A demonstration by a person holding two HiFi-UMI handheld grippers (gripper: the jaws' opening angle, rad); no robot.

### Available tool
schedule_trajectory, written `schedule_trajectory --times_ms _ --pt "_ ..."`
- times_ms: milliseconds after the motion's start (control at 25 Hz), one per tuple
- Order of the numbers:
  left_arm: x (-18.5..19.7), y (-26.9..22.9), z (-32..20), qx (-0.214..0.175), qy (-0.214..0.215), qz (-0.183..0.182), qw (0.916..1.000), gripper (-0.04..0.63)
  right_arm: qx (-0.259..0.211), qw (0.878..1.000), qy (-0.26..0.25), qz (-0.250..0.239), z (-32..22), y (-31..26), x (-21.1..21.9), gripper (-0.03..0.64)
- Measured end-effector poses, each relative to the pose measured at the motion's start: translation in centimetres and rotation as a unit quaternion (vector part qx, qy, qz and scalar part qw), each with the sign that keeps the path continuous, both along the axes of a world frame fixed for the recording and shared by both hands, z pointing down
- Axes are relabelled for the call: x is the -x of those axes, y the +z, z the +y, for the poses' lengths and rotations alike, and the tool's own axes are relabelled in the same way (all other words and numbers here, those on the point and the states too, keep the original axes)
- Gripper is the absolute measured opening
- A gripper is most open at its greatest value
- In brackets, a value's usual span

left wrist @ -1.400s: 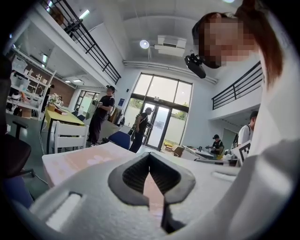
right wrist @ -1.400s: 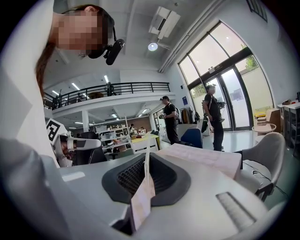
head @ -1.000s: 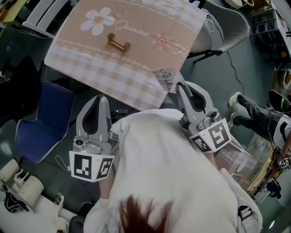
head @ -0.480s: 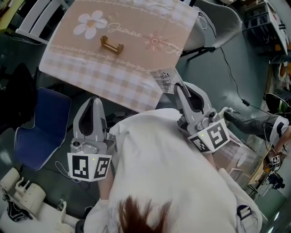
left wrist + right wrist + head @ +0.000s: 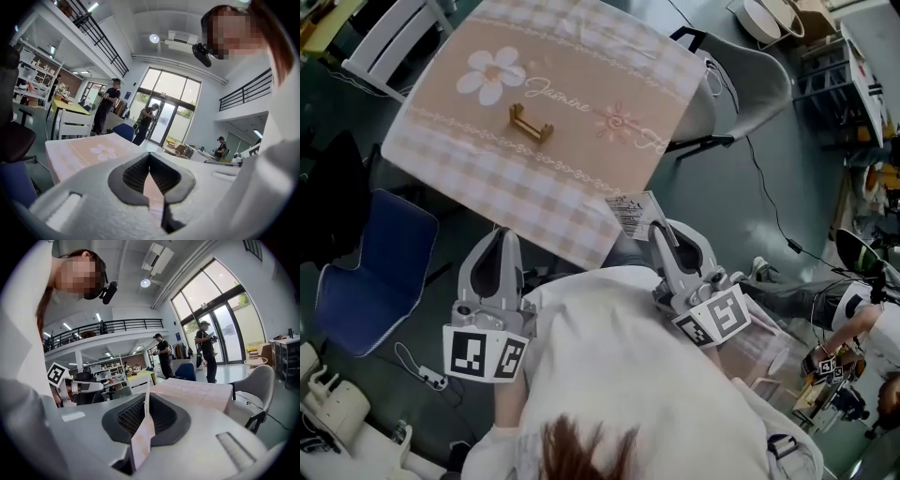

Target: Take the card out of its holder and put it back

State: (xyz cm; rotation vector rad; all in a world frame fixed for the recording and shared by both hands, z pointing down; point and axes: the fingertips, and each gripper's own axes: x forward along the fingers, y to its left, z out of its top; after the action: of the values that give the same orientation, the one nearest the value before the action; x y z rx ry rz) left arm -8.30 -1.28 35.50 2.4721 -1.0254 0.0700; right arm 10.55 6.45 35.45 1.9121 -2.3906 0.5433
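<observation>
A small gold card holder [image 5: 530, 123] stands empty on the pink checked tablecloth [image 5: 487, 178], near the flower print. My right gripper [image 5: 656, 230] hovers at the table's near corner, shut on a white card [image 5: 630, 214] with printed barcodes. In the right gripper view, the card [image 5: 143, 437] stands on edge between the dark pads of the right gripper [image 5: 147, 394]. My left gripper [image 5: 500, 234] is held just short of the table's near edge. In the left gripper view, the left gripper [image 5: 150, 157] is shut, tips together and nothing in them.
A blue chair [image 5: 366, 281] stands left of the table and a grey chair [image 5: 741, 84] at its right. Cables run over the floor. Several people stand by the glass doors in both gripper views. White equipment lies at the lower left.
The head view has shifted, so the table sits a little lower and further left in the picture. Both grippers stay near the table's near edge, and the card remains in the right one.
</observation>
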Motion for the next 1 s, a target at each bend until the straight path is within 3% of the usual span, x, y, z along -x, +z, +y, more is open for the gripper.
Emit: schedule_trajectory --times_ms 440,720,1000 --pt "-0.3 -0.3 -0.7 0.001 -0.027 -0.017 0.9995 0.0 -0.016 0.999 -0.031 -0.016 -3.2 -0.3 -0.9 0.018" --pt "-0.2 0.1 -1.5 0.017 -0.055 -0.008 0.9983 0.0 -0.032 0.998 -0.052 -0.006 -6.3 -2.0 -1.6 0.018" --pt "1.2 0.1 -1.2 0.023 -0.087 -0.006 0.9959 0.0 -0.065 0.992 -0.107 0.015 -10.8 -3.5 -0.2 0.018"
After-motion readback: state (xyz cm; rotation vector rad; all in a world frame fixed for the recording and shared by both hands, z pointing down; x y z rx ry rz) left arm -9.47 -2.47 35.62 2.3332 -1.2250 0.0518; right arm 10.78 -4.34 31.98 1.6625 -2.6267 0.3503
